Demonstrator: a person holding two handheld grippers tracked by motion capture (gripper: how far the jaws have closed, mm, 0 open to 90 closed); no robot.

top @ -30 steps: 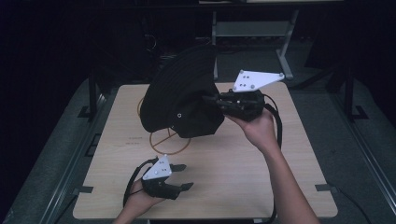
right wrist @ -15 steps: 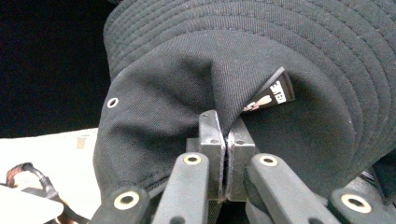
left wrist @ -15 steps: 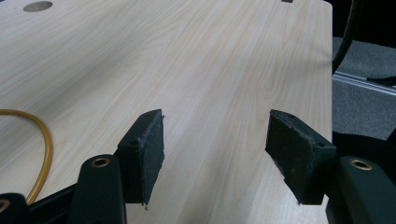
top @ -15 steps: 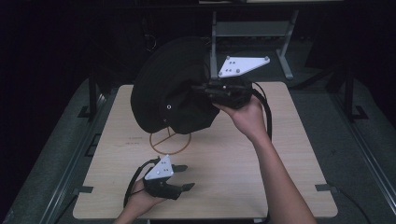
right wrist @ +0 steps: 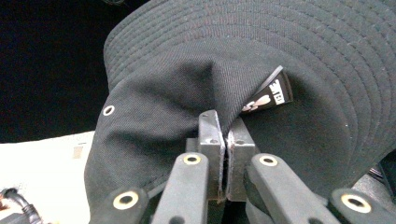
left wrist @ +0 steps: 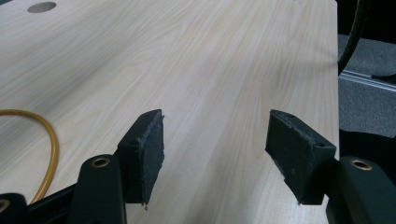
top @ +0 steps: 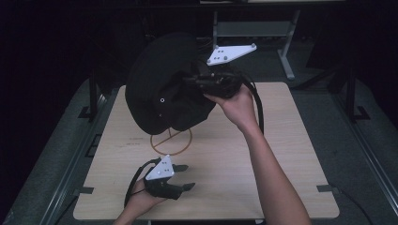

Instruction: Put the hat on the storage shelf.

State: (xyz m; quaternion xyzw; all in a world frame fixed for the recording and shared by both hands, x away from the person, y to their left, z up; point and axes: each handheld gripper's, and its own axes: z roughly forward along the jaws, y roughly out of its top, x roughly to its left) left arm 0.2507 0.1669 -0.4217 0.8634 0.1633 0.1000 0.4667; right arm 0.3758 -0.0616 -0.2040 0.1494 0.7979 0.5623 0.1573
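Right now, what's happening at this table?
A person holds a gripper in each hand. The right gripper has its jaws pinched on the crown fabric of a black bucket hat and holds it in the air above the wooden table. The left gripper sits low at the near edge, jaws apart and empty. A yellow ring lies on the table under the hat.

Black hat point(top: 159, 89) over pale wood-grain table point(top: 281, 154).
Concentric stitched rows on brim, silver eyelets, black-and-white tag point(right wrist: 271, 95); yellow ring point(top: 171, 140) on tabletop; black grippers, pale grey plates.
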